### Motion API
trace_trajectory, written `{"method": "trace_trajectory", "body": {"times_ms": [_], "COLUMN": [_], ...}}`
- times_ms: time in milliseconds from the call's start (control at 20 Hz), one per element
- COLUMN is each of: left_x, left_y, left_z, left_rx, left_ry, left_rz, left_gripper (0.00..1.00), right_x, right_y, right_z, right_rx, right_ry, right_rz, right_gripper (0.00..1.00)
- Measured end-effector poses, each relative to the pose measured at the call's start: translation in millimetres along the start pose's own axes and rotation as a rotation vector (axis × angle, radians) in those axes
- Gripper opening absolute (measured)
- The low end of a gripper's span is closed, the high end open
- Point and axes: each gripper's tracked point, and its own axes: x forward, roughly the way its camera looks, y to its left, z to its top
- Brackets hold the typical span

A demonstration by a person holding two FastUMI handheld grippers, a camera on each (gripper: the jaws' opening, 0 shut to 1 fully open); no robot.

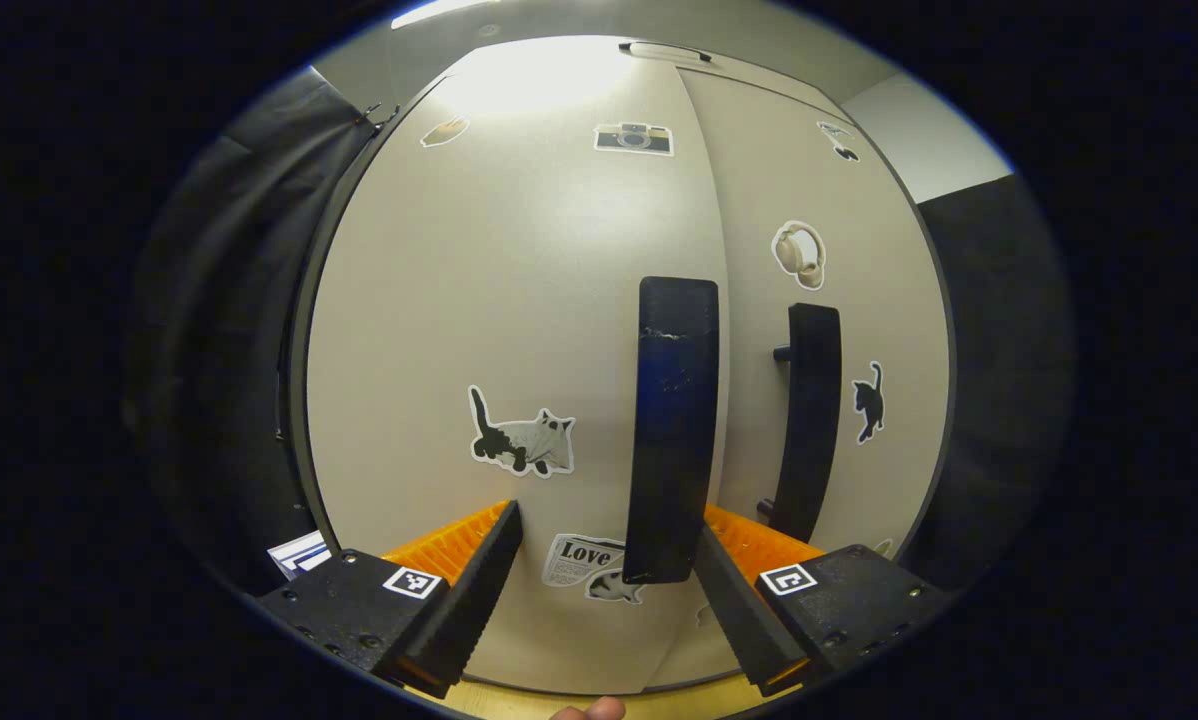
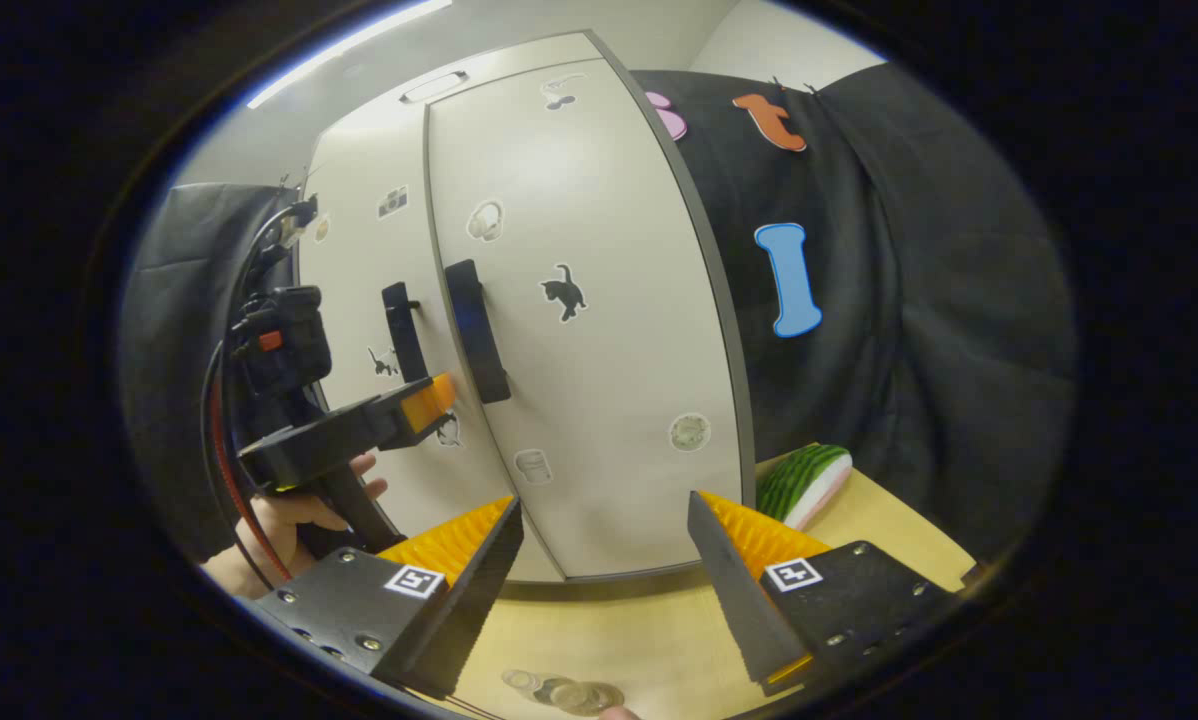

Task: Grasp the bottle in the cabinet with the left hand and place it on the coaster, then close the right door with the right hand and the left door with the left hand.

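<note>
**Both cabinet doors lying flush, grippers standing off**

I am looking at the cabinet (image 2: pixel 559 330) as my landmark, and it is taking up most of what I see. In the right gripper view both of its doors are sitting closed and level with each other, the seam running straight between them. The left door (image 1: pixel 499 330) is facing me square in the left gripper view, carrying a cat sticker (image 1: pixel 524 442) and a camera sticker (image 1: pixel 634 138); the right door (image 2: pixel 599 300) is showing a small black cat sticker (image 2: pixel 563 291). Each door is bearing a dark upright handle: the left handle (image 1: pixel 674 430) and the right handle (image 1: pixel 809 420) are standing either side of the seam.

The wooden table (image 2: pixel 649 630) is running under the cabinet's foot. To the right of the cabinet a watermelon slice (image 2: pixel 802 483) is lying on it. In front of the cabinet, at the near table edge, something round and clear is showing, which I am taking for the bottle (image 2: pixel 569 695), though it is too cut off to be sure.

The left gripper (image 1: pixel 609 545) is hovering before the left door, its fingers spread wide and gripping nothing, the left handle rising between them. The right gripper (image 2: pixel 604 535) is hanging before the right door, fingers likewise wide apart and empty
</note>
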Motion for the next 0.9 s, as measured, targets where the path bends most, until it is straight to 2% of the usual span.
{"method": "trace_trajectory", "body": {"times_ms": [300, 400, 550, 900], "left_x": [4, 0, -12, -66], "left_y": [-1, -1, -3, 6], "left_z": [-5, -7, -3, 31], "left_rx": [0.034, -0.021, -0.086, -0.042], "left_ry": [0.021, 0.041, 0.060, 0.021], "left_rz": [0.025, 0.014, -0.018, -0.029], "left_gripper": [1.00, 1.00, 1.00, 0.98], "right_x": [-5, -6, -10, -15], "right_y": [-2, -1, 2, 19], "right_z": [5, 9, 20, 44], "right_rx": [-0.008, -0.016, -0.039, -0.059], "right_ry": [-0.009, -0.016, -0.037, -0.081], "right_rz": [0.000, -0.001, 0.001, 0.023], "right_gripper": [1.00, 1.00, 1.00, 1.00]}}
